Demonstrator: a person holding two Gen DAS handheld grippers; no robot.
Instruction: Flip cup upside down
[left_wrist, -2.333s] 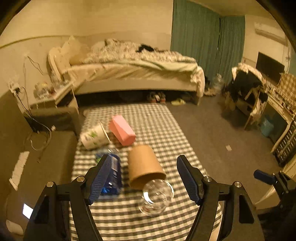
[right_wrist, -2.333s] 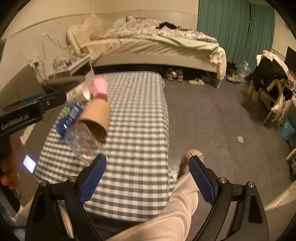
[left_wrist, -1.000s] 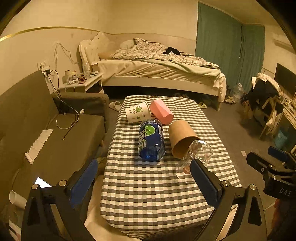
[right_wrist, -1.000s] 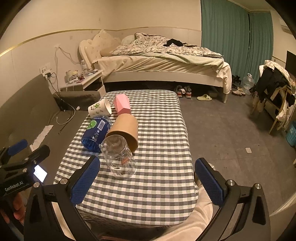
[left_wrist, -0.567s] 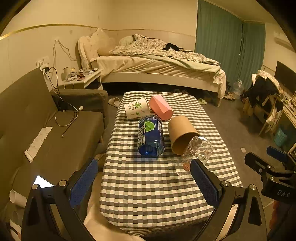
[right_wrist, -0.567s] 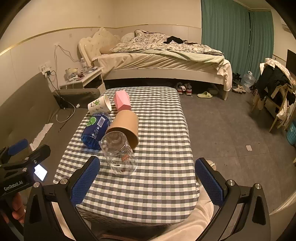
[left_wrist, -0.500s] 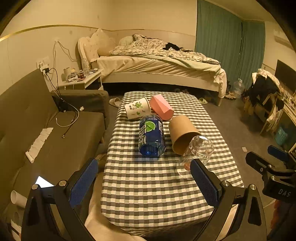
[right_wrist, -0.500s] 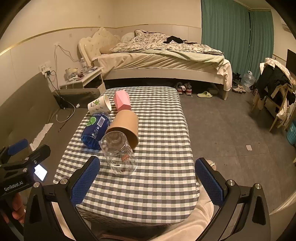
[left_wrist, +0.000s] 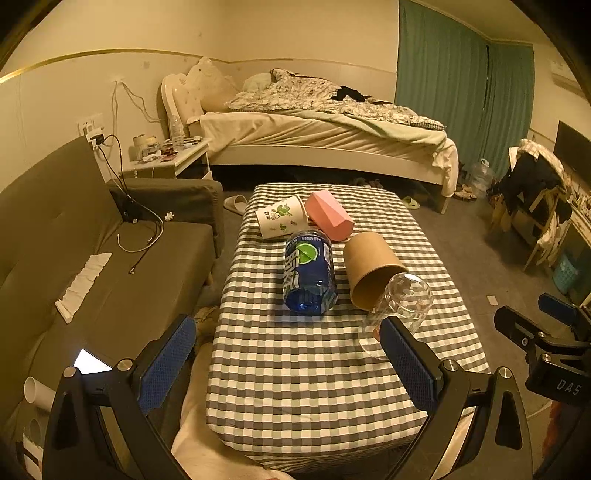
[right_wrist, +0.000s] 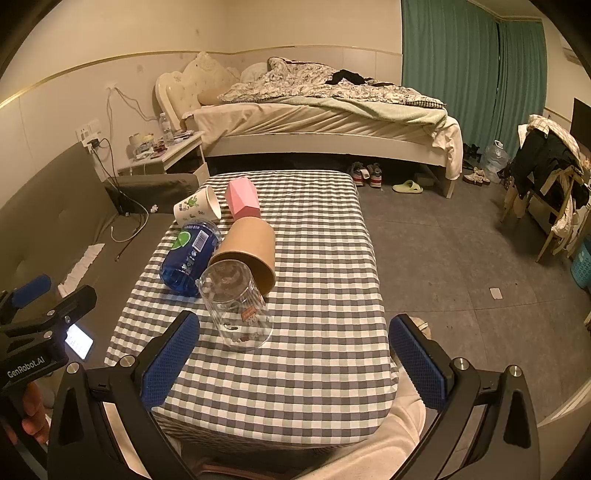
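A clear glass cup (right_wrist: 236, 306) stands upside down on the checkered table (right_wrist: 317, 354), rim on the cloth; it also shows in the left wrist view (left_wrist: 400, 314). A brown paper cup (right_wrist: 249, 253) lies on its side right behind it, also in the left wrist view (left_wrist: 369, 271). My left gripper (left_wrist: 288, 363) is open and empty, held back above the near table edge. My right gripper (right_wrist: 293, 358) is open and empty, near the front edge, with the glass just beyond its left finger.
A blue bottle (left_wrist: 308, 271), a white printed paper cup (left_wrist: 280, 221) and a pink box (left_wrist: 328, 214) lie on the table behind. A sofa (left_wrist: 74, 258) is on the left, a bed (left_wrist: 317, 133) behind, bare floor (right_wrist: 461, 258) on the right.
Both grippers have pulled back and up from the table since 2.3 s ago, widening the view. In the last second the views barely shift and the cups stay put.
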